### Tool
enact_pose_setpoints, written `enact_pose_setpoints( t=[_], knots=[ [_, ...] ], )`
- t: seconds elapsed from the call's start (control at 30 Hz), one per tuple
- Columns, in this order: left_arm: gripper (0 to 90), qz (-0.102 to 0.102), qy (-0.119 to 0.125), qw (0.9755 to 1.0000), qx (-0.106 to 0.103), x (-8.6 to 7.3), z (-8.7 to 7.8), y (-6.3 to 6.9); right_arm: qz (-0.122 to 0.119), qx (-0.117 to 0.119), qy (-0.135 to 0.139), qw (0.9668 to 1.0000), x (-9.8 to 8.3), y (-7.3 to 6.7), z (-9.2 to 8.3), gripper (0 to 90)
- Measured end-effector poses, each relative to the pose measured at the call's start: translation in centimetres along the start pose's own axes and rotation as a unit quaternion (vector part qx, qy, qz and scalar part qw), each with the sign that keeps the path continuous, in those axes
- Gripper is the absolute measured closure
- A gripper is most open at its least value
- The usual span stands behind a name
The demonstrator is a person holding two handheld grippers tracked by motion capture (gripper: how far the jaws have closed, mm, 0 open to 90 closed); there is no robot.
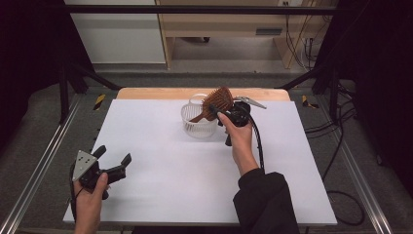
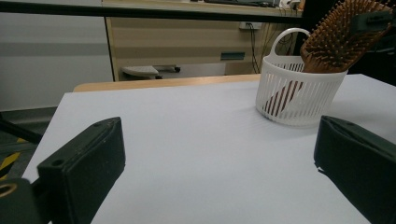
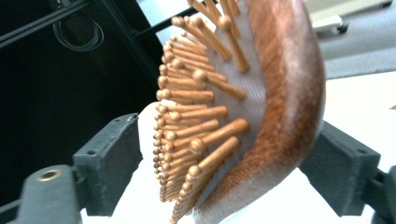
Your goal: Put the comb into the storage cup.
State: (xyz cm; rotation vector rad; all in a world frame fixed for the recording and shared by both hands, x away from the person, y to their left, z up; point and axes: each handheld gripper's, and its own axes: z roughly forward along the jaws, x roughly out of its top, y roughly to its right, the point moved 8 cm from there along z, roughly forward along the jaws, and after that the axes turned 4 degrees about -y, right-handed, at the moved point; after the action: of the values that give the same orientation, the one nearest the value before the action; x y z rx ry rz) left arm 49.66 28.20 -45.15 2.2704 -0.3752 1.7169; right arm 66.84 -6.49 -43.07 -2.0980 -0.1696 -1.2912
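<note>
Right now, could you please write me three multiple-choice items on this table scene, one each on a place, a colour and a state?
1. Where does the hairbrush's handle sit?
A. Inside the basket
B. Flat on the table
C. Under the left tool

2. What colour is the basket?
A. Black
B. White
C. Red

3. How are the left tool's jaws?
A. Shut on the hairbrush
B. Shut on the basket
C. Open, holding nothing

Answers:
1 A: the hairbrush stands with its handle down in the basket, as the left gripper view shows through the slats.
2 B: its slatted wall is white.
3 C: the left tool is near the table's front edge, jaws wide apart.
</note>
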Motion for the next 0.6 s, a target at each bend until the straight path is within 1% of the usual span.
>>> enact_pose_setpoints(
  t=[0.07, 0.13, 0.2, 0.33, 0.47, 0.6],
  knots=[
    [2.2, 0.0, 0.0, 1.0, 0.0, 0.0, 0.0, -0.01, 0.002, -0.002, -0.003, 1.0, -0.04, 0.06, -0.01, 13.9],
    [2.2, 0.0, 0.0, 1.0, 0.0, 0.0, 0.0, -0.01, -0.003, -0.007, -0.002, 1.0, -0.01, 0.12, -0.04, 12.3],
    [2.2, 0.0, 0.0, 1.0, 0.0, 0.0, 0.0, -0.03, -0.004, -0.008, -0.001, 1.0, 0.05, 0.1, -0.11, 11.1],
    [2.2, 0.0, 0.0, 1.0, 0.0, 0.0, 0.0, -0.02, -0.01, -0.009, -0.002, 0.9999, 0.09, 0.01, -0.24, 10.7],
    [2.2, 0.0, 0.0, 1.0, 0.0, 0.01, -0.01, -0.03, -0.021, -0.01, -0.011, 0.9997, -0.07, -0.02, -0.36, 9.9],
    [2.2, 0.001, 0.0, 1.0, 0.0, 0.01, 0.0, -0.01, -0.025, -0.01, -0.01, 0.9996, 0.03, -0.06, -0.52, 9.1]
  ],
)
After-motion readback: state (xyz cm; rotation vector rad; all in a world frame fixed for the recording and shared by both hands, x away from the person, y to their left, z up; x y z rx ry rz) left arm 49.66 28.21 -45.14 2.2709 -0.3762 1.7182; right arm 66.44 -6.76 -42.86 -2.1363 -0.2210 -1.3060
